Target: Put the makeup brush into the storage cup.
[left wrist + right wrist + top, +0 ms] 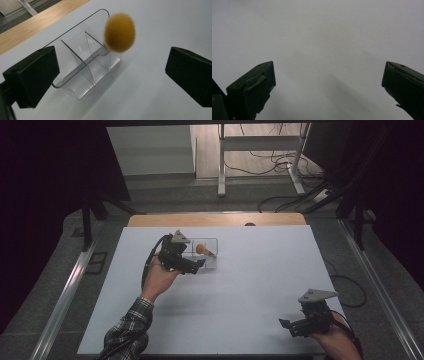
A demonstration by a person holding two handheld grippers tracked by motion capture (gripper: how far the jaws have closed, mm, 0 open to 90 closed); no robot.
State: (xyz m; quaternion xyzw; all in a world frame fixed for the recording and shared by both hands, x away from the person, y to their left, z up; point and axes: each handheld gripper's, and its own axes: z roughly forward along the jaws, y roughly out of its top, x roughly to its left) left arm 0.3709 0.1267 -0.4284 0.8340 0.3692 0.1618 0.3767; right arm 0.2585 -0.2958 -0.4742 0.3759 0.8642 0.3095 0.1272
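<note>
The left gripper (199,265) has its jaws spread wide, holding nothing, just short of the clear divided holder (85,62) ahead of it. An orange fuzzy ball (120,32) sits at the holder's far end compartment, beyond the jaws. The right gripper (290,327) also gapes wide over the bare white table (324,37), well apart from the holder.

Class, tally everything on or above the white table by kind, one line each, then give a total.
Clear plastic divided organizer: 1
Fuzzy orange ball-shaped brush head: 1
Handheld grippers: 2, the left gripper and the right gripper
Total: 4
</note>
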